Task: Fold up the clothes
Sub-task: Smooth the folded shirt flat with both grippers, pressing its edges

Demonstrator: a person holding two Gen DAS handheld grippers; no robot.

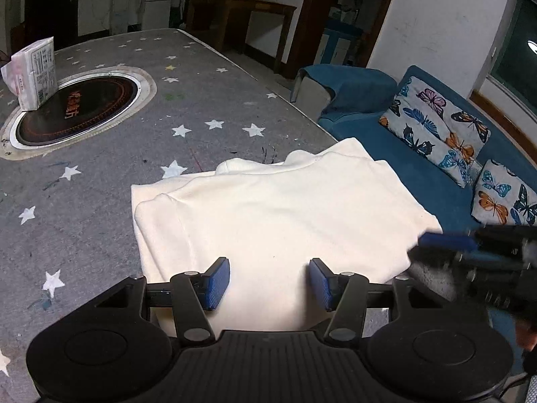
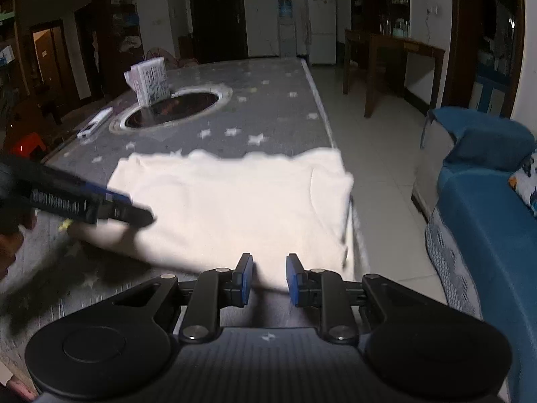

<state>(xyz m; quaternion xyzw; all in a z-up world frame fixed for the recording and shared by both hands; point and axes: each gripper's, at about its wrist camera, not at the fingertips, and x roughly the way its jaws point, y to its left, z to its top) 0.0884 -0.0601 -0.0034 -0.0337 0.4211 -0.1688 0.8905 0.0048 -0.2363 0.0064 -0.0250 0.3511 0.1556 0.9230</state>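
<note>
Left wrist view: the left tool (image 1: 269,283) stands about half open over the near part of one cream garment (image 1: 268,208), folded flat on the star-printed worktop (image 1: 100,184); nothing sits between its pads. Two butterfly cushions (image 1: 436,121) lie on the blue sofa (image 1: 386,141). The round inset's (image 1: 77,110) lettering is unreadable.

Right wrist view: the right tool (image 2: 269,280) is released, narrowly parted and gripping nothing, above the garment's near edge. The print on one white packet (image 2: 149,80) is too blurred to read.

A folded cream-white fabric garment (image 1: 268,215) lay on a grey star-patterned table cover (image 1: 100,168). The left gripper (image 1: 269,283) hovered over its near edge, blue pads apart, nothing between them. The blurred right gripper (image 1: 446,240) reached in beside a blue sofa (image 1: 386,134).
</note>
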